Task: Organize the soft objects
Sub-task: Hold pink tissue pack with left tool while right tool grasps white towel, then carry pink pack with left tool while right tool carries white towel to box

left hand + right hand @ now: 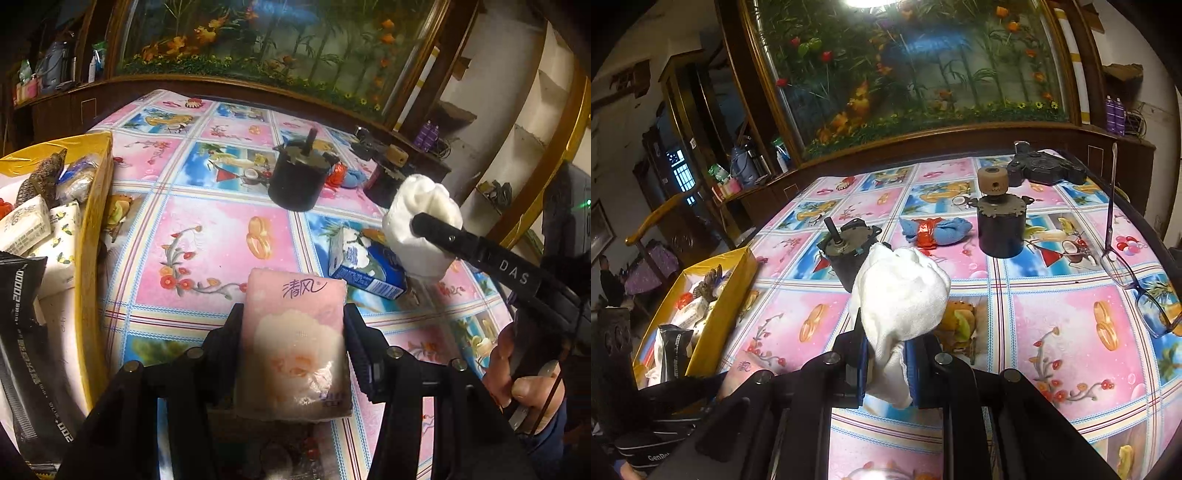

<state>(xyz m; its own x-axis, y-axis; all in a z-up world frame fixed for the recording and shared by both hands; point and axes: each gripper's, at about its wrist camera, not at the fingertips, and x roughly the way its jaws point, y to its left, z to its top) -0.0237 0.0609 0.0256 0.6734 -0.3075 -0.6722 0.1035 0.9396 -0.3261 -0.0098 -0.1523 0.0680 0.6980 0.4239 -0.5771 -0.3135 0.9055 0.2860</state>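
Note:
My left gripper (293, 314) is shut on a pink tissue pack (295, 343) and holds it above the table, right of the yellow box (98, 206). My right gripper (886, 354) is shut on a rolled white cloth (901, 291); it also shows in the left wrist view (421, 225), raised at the right. The yellow box (716, 317) holds tissue packs (26, 225) and a black packet (22, 332). A blue cloth bundle with a red band (934, 230) lies far on the table. A blue and white tissue pack (365, 262) lies under the white cloth.
Two black motors (849, 254) (1001, 229) stand on the patterned tablecloth (1052, 332). Glasses (1134, 280) lie at the right edge. A dark gadget (1045, 170) sits at the far side. A toy burger (956, 325) lies near my right gripper.

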